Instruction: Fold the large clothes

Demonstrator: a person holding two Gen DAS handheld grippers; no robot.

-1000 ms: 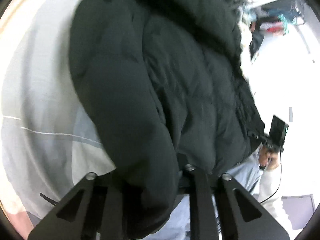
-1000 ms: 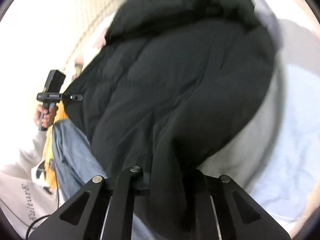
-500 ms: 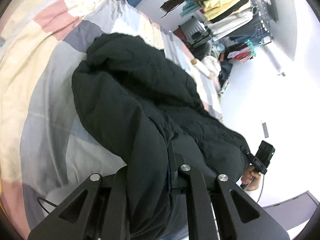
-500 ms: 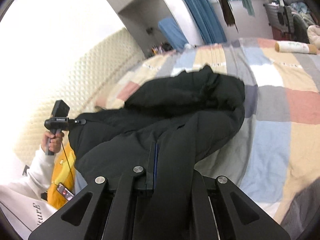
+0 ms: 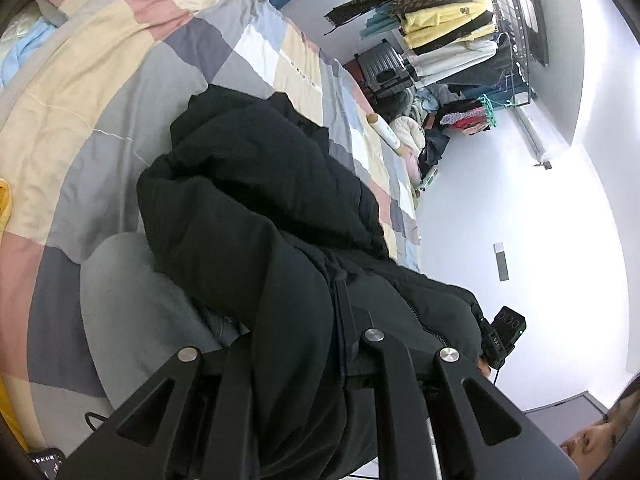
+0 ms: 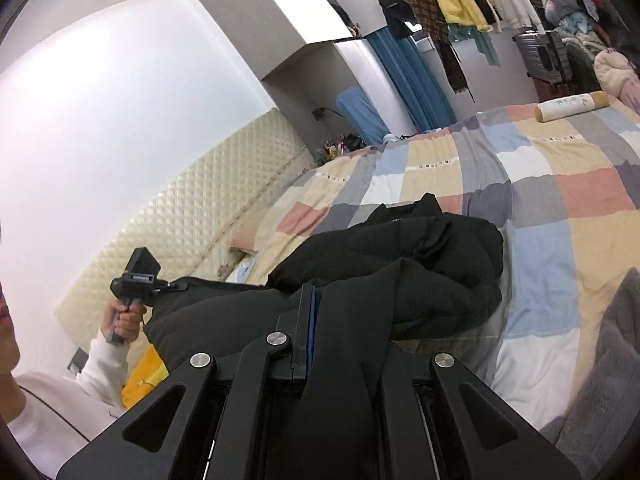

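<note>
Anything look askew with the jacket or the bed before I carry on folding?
Nothing damaged or spilled. The black puffer jacket is bunched in a heap on the patchwork bedspread, one end pinched by both hand-held grippers, left and right.

Bed: patchwork quilt (image 6: 536,184) in pink, cream, grey and blue squares
Headboard: cream quilted padding (image 6: 192,216) against a white wall (image 6: 100,112)
Far end: crowded clothes rack (image 5: 444,28), teal curtain (image 6: 408,80), grey suitcase (image 5: 384,70)
Light: bright, washing the walls pale

R gripper (image 6: 320,320) clamps black jacket (image 6: 400,272) w/ far end on patchwork bed (image 6: 560,184).
</note>
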